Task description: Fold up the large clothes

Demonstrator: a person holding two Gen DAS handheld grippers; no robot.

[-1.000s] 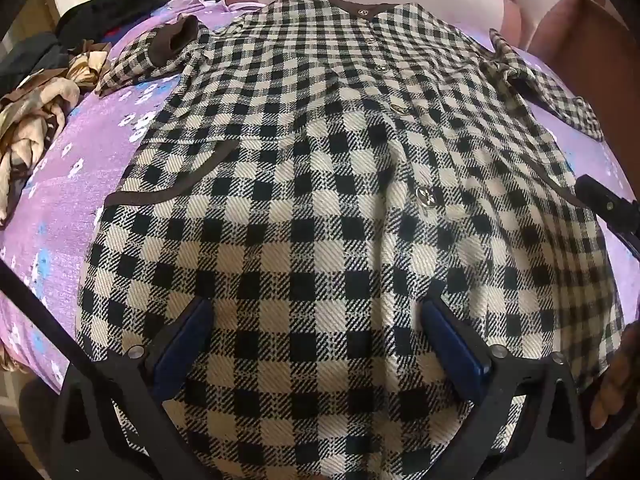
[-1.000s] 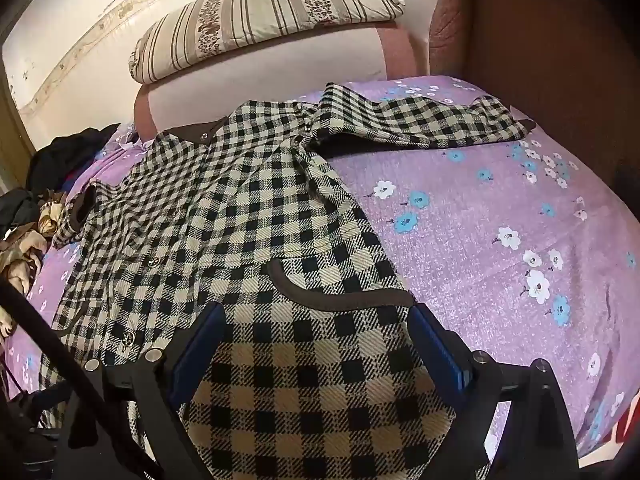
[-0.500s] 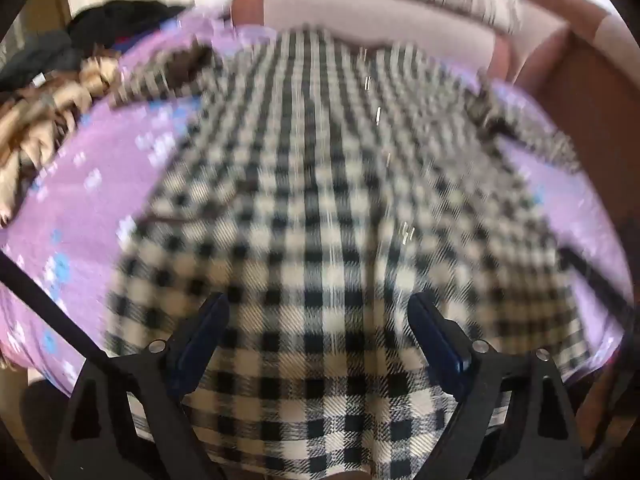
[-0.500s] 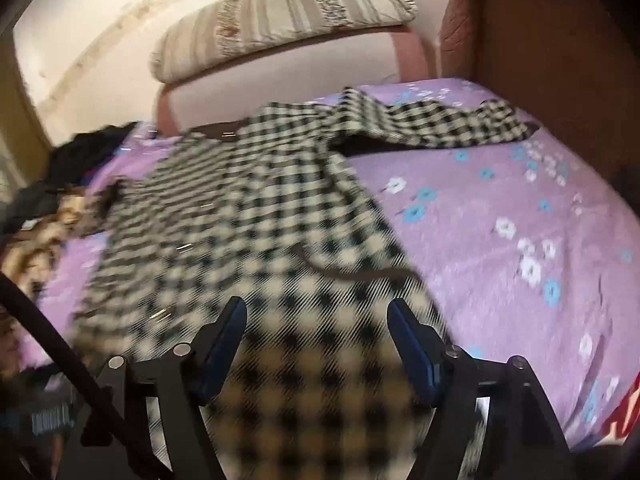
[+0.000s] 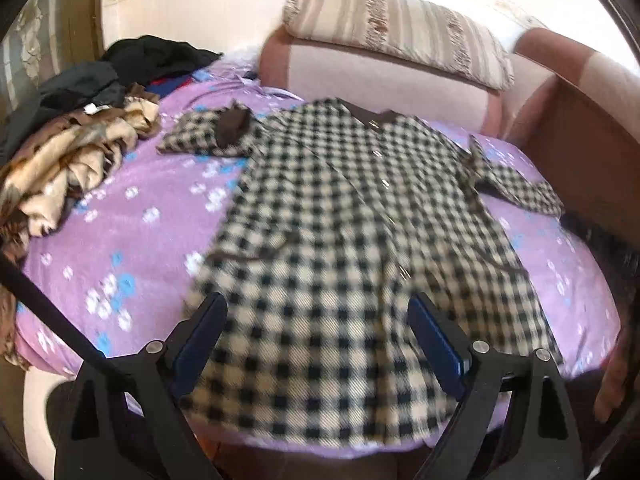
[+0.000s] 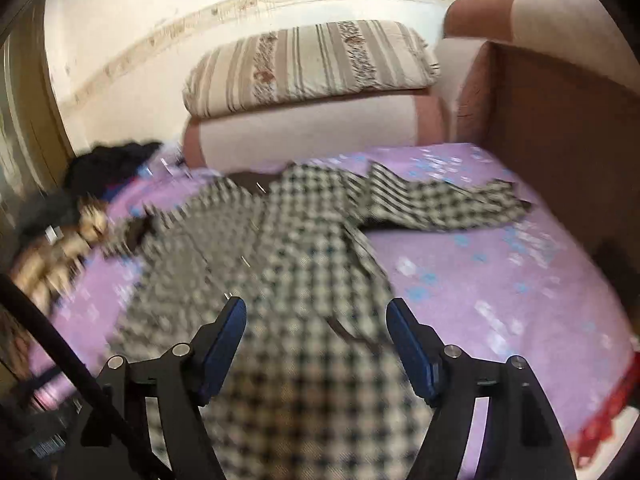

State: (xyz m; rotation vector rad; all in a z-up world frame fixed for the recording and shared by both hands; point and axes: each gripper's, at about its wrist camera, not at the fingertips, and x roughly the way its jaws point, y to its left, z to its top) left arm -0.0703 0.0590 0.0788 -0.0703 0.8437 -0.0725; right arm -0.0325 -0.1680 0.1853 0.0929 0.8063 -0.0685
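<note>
While both pairs of tongs hang apart and empty, the left gripper [image 5: 316, 336] and right gripper [image 6: 316, 340] hover above the checked coat [image 5: 360, 240], spread flat on the purple bedsheet [image 5: 120, 240] ahead of them.

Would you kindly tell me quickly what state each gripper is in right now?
Left gripper: open, holding nothing, above the black-and-cream checked coat.
Right gripper: open, holding nothing, above the same coat.
</note>
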